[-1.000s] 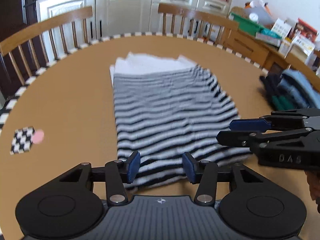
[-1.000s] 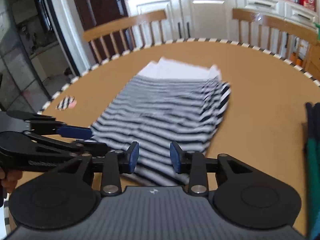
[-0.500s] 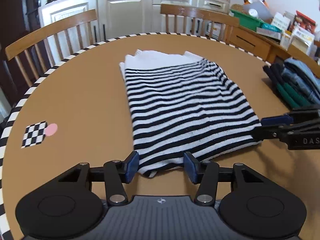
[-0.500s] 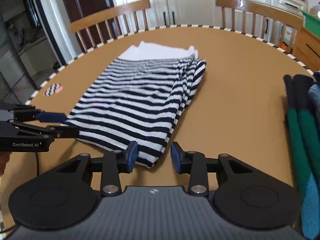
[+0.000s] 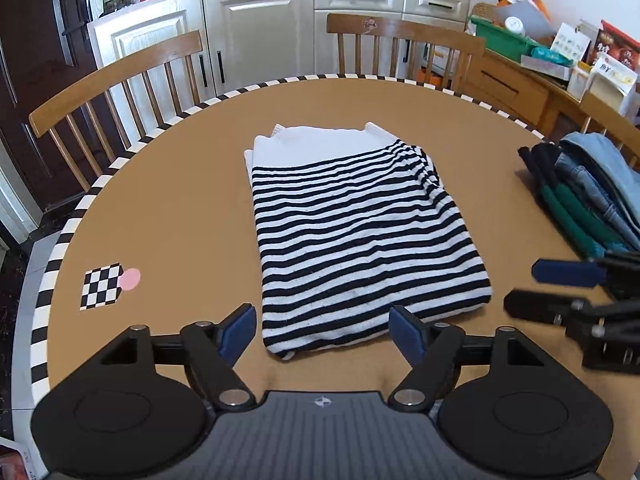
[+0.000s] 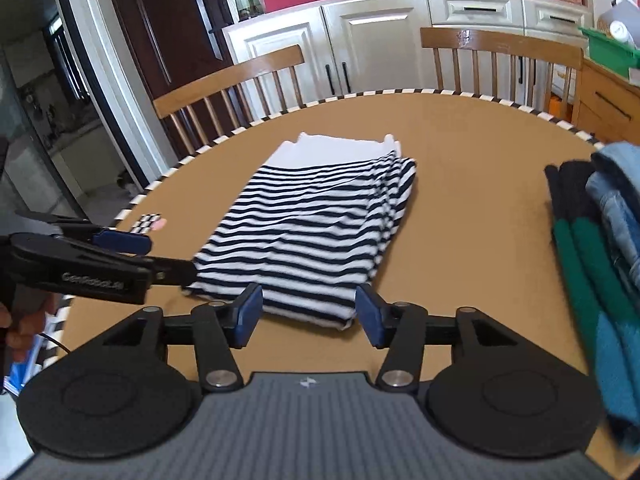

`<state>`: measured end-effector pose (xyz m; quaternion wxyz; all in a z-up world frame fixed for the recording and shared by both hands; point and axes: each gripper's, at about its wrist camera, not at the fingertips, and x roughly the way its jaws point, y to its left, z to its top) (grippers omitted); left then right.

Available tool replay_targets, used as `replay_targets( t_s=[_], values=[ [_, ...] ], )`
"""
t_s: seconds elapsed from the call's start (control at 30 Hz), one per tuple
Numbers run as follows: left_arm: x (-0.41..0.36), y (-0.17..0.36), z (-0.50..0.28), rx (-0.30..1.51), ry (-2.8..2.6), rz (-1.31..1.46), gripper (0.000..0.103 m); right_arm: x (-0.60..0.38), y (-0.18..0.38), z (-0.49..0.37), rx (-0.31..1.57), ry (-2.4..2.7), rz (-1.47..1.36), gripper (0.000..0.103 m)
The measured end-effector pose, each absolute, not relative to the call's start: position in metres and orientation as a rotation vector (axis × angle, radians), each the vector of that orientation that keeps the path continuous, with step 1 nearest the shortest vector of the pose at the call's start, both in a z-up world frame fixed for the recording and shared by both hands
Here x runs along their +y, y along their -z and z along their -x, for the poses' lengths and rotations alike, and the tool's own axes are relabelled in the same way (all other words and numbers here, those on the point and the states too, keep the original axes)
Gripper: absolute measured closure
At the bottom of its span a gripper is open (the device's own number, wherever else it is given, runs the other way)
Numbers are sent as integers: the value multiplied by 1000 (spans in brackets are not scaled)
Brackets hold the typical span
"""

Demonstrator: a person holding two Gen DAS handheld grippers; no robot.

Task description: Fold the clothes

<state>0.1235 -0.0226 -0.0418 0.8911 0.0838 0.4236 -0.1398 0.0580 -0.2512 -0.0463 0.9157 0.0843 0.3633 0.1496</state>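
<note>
The striped sweater [image 5: 360,236] lies folded flat in the middle of the round counter [image 5: 168,208], white collar end toward the chairs [image 5: 120,92]; the left tool [image 5: 322,330] hangs above its near edge, jaws just opened wide and gripping nothing; the right tool [image 6: 308,312] likewise — apart, empty (a stack of folded clothes [image 5: 592,192] sits well off to the right).

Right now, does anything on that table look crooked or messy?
Mostly tidy. The striped sweater lies folded flat, but its right edge is bunched into uneven layers near the white collar end. The clothes pile beside it looks neat.
</note>
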Motion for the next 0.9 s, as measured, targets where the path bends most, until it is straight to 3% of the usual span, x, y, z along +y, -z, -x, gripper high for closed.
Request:
replay_targets(
  t_s=[0.4, 0.7, 0.9],
  values=[
    [-11, 35, -139, 843, 516, -224, 23, -213, 26, -23, 710, -99, -175, 49],
    [30, 32, -163, 815, 718, -335, 23, -149, 45, -18, 682, 231, -451, 49],
    [34, 38, -182, 834, 777, -354, 23, -126, 48, -24, 696, 265, -454, 49]
  ],
)
